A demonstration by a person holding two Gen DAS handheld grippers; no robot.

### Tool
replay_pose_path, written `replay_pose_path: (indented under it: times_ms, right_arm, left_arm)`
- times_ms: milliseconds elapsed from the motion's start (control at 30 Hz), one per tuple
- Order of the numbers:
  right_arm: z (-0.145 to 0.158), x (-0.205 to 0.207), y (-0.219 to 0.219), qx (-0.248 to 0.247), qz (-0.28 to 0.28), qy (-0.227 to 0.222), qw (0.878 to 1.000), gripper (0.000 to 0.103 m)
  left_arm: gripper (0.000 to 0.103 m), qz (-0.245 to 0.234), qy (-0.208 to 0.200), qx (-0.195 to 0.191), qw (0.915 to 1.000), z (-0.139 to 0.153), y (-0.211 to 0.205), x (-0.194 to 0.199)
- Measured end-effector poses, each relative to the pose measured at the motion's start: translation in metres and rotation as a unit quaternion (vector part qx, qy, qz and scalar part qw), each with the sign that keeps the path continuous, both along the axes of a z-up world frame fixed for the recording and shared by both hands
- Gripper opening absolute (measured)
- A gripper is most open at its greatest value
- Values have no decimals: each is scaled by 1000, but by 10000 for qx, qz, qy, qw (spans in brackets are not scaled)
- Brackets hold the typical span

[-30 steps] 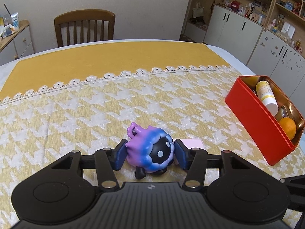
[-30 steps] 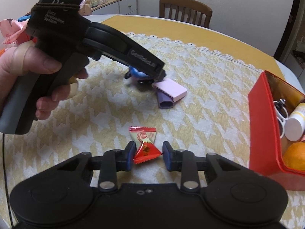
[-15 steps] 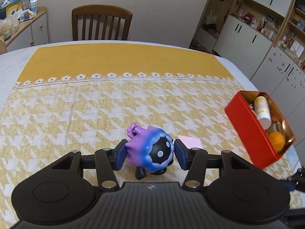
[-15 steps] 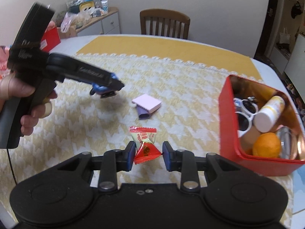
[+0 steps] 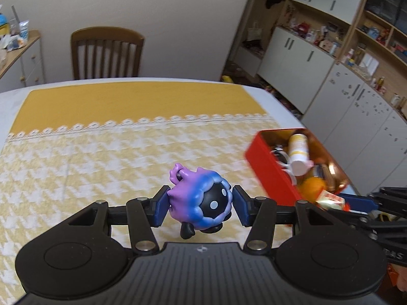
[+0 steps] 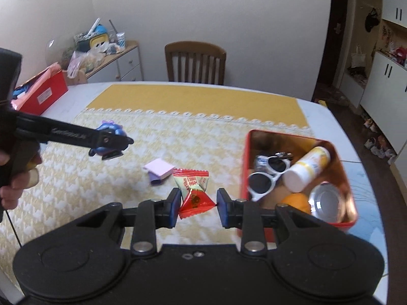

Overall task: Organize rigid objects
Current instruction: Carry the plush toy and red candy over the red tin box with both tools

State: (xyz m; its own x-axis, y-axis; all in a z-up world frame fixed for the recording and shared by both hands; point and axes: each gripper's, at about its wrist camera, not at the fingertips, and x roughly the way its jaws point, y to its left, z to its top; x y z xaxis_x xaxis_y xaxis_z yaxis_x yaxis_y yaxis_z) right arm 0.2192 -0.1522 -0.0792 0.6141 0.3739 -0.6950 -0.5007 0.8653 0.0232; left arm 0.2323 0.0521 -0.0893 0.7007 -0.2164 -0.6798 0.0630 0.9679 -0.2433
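Observation:
My left gripper point(image 5: 200, 209) is shut on a purple-and-blue toy figure point(image 5: 201, 199) with a black face and holds it above the yellow patterned tablecloth; it also shows in the right wrist view point(image 6: 109, 141). My right gripper point(image 6: 195, 207) is shut on a red and cream candy packet point(image 6: 192, 193), held in the air just left of the red tin box point(image 6: 300, 178). The box holds white sunglasses point(image 6: 267, 175), a white bottle point(image 6: 306, 170), an orange point(image 6: 295, 200) and a metal lid point(image 6: 328, 202). The box also shows in the left wrist view point(image 5: 269, 167).
A pink and purple clip-like object point(image 6: 159, 170) lies on the cloth left of the candy. A wooden chair point(image 6: 195, 62) stands at the table's far side. A red box point(image 6: 40, 94) sits at the table's far left. Cabinets line the right wall.
Both grippers have risen and moved toward the red box, each still holding its object. The candy packet now hangs close to the box's left wall.

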Motion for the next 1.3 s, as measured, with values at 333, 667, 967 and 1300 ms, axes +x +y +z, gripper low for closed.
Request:
replay_pose_path:
  times_ms: [333,667,967,1300]
  right_arm:
    - [3,15,-51,49,-369,-85,9993,29]
    - [-8,41,-100,-35,-624,-116,9980,29]
    - [-24,67,-132,-120,-753,-42,9971,29]
    - [-40,95,-129,-239,-504,121,9984,29]
  left_arm:
    - [52,-415,-99,-48,9991,17,-64,16]
    - [52,-734,68,67,9973,6,-129,52]
    - [52,-859,372,179,9954,-16,-169,93]
    - [52,-764,519,492,9945,-36,-194,135]
